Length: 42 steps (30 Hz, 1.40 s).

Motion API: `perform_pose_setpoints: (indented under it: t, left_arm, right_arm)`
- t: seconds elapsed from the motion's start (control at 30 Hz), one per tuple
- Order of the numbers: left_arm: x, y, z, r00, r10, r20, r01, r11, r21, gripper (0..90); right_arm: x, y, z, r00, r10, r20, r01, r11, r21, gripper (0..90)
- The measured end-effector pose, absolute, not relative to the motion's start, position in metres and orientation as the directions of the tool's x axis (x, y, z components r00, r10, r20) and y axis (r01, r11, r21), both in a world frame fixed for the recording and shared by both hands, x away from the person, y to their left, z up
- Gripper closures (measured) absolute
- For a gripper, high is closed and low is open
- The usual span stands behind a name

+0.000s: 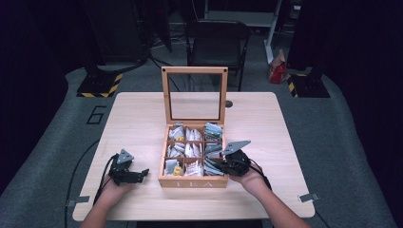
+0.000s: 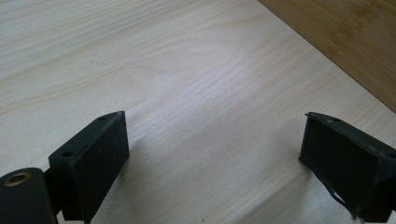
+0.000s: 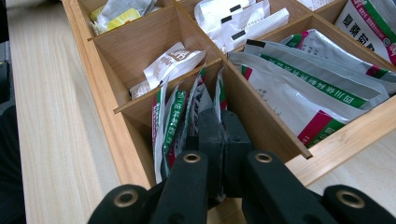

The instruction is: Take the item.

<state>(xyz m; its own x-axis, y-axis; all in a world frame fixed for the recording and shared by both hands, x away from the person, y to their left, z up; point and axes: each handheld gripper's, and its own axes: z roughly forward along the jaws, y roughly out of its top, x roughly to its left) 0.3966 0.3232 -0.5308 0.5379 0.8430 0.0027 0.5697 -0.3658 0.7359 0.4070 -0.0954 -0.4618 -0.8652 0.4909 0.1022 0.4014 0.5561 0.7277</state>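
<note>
A wooden tea box (image 1: 192, 182) marked TEA stands open mid-table, its glass lid (image 1: 164, 95) upright, its compartments full of sachets. My right gripper (image 1: 215, 167) reaches into the near right compartment. In the right gripper view that gripper (image 3: 219, 126) has its jaws pressed together on the edge of a white and green tea sachet (image 3: 218, 91), among similar sachets (image 3: 175, 121). My left gripper (image 1: 141, 174) rests on the table left of the box. In the left gripper view it (image 2: 215, 144) stands open over bare wood, the box wall (image 2: 355, 42) beyond.
The light wooden table (image 1: 138, 114) has bare room left, right and behind the box. Larger green-striped sachets (image 3: 303, 79) fill the neighbouring compartment. A dark chair (image 1: 216, 38) and a red bag (image 1: 277, 69) are on the floor behind. Metal clips (image 1: 309, 197) sit at the near edge.
</note>
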Motion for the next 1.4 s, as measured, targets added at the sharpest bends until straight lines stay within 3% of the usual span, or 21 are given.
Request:
perform_pose_setpoints:
  t: [1.4]
  left_arm:
    - [0.397,0.324,-0.53,0.542,0.84,0.002,0.572,-0.371,0.731,7.5]
  right_arm:
    - [0.402,-0.115,-0.392,-0.882,0.461,0.093,0.337,0.482,0.809,89.7]
